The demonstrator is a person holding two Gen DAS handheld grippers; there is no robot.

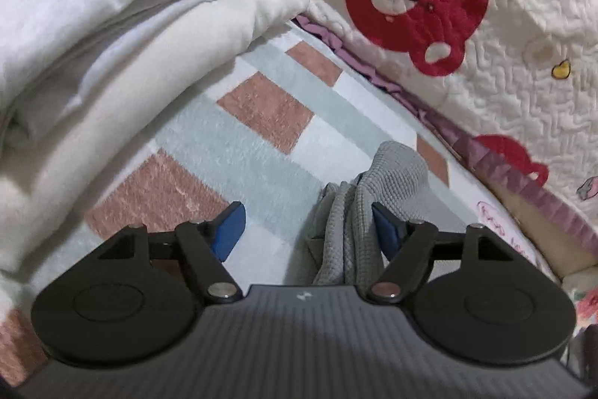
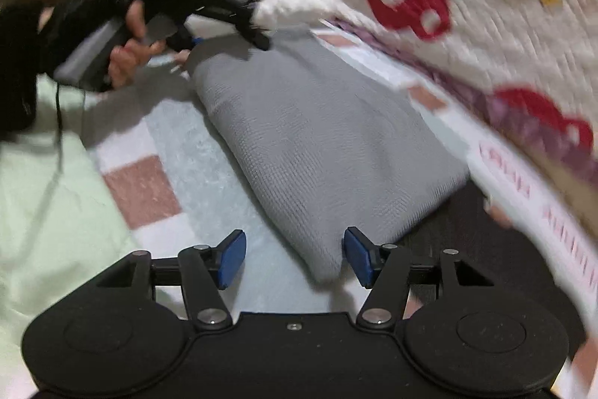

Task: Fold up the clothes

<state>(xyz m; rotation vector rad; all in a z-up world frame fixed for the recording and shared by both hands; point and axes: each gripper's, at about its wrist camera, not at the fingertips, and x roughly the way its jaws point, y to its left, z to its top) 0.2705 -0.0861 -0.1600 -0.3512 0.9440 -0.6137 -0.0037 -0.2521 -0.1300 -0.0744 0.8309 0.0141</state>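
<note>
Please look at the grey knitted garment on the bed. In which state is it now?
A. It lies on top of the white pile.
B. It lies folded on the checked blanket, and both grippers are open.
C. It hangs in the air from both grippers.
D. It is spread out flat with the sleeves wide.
B: the grey garment lies as a folded packet on the checked blanket, and the pads of the right gripper and left gripper stand apart without pressing it.

Both grippers (image 1: 308,230) (image 2: 295,257) open, angled downward.

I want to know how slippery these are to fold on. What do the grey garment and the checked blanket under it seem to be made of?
The grey garment looks like a matte waffle or fine rib knit, probably cotton: small raised cells show. The checked blanket looks like a soft fleece or plush, probably synthetic: its pile is short and fuzzy, with a faint sheen.
</note>
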